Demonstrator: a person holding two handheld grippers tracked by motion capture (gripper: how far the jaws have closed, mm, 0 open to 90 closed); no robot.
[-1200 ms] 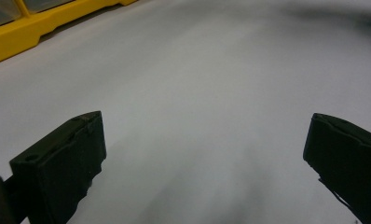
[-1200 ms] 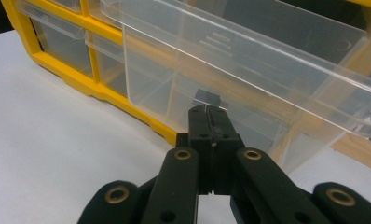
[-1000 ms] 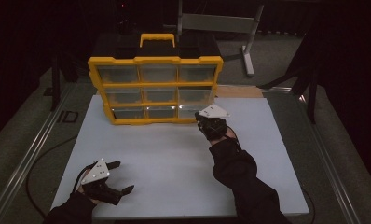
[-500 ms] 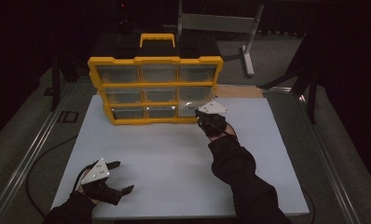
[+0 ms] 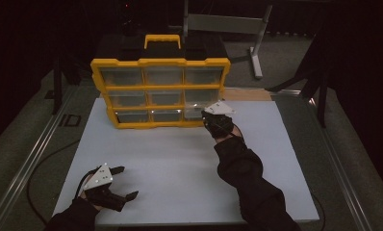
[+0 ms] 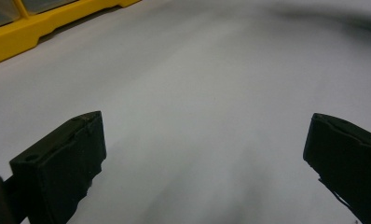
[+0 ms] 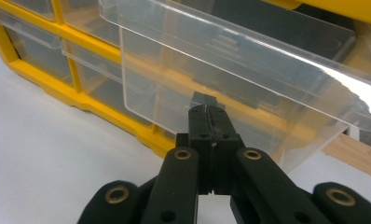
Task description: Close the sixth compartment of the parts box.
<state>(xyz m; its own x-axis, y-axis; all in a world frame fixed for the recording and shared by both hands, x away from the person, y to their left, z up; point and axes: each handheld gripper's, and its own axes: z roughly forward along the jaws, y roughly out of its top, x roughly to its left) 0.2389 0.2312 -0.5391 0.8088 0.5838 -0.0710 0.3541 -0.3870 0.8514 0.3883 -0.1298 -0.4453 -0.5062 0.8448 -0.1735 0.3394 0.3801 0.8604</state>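
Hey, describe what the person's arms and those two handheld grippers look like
Both arms wear dark sleeves and black gloves. Each gripper, left gripper and right gripper, is black with a grey three-cornered plate on top. The right gripper's linkage arms carry brass-coloured pivot rings; the left's jaws end in blocky black pads. A thin dark cable trails from the left gripper.

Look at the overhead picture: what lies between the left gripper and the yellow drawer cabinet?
Only bare white board lies between the left gripper and the cabinet, seen in the high view.

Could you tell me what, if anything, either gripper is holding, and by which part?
Right gripper, jaws shut: whether they pinch the clear plastic drawer cannot be told. Left gripper, jaws open: nothing.
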